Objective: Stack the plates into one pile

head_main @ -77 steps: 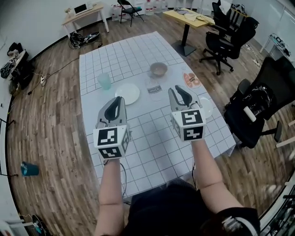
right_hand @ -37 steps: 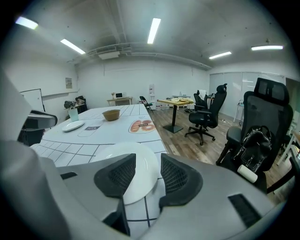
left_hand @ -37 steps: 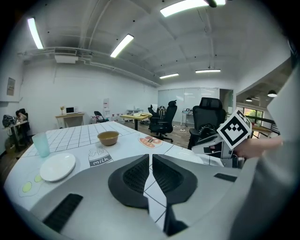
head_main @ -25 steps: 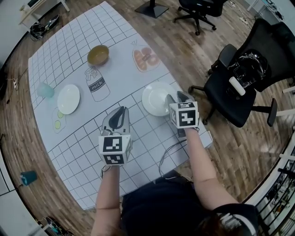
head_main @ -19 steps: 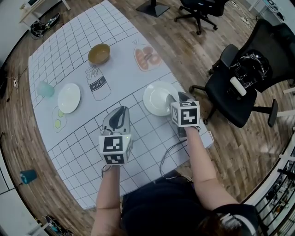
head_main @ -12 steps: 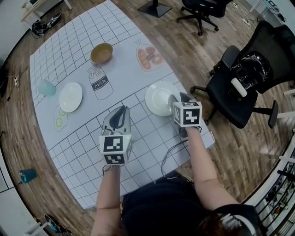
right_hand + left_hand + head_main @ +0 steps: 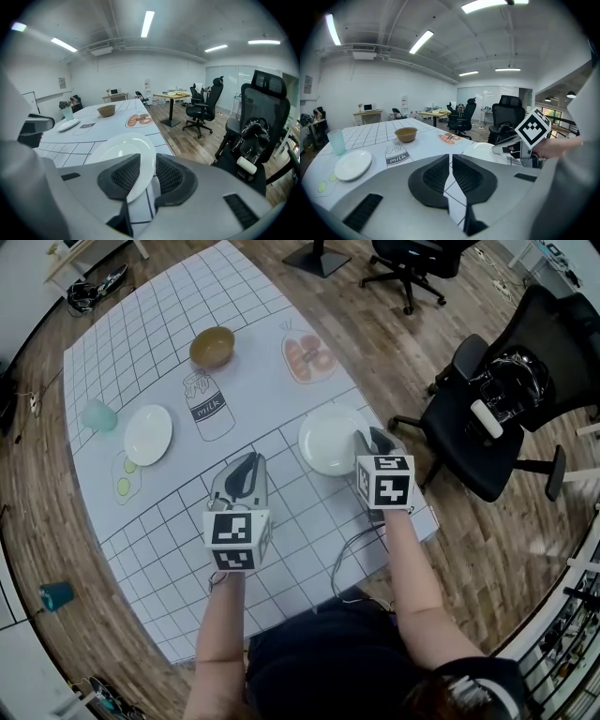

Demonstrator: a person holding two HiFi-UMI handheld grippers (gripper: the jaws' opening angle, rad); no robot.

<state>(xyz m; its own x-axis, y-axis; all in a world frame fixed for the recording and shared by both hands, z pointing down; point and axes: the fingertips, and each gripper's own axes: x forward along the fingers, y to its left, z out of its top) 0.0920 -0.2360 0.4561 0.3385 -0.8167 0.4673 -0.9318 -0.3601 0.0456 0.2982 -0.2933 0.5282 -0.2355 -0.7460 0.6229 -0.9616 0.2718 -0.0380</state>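
Plate right of milk drawing: rim between right gripper's closing jaws; left gripper closed, empty. Shallow edge bite risks slipping when lifted.

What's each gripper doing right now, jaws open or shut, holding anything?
Left gripper: jaws shut, empty.
Right gripper: jaws closing, rim of the near plate between them, not yet clamped.

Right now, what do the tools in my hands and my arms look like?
Both the left tool and right tool are grey, with dark mesh-textured pads and a white cube of black square markers at the back. Forearms are bare; a dark short sleeve shows. The right tool's jaws are closing, a white plate's rim between them.
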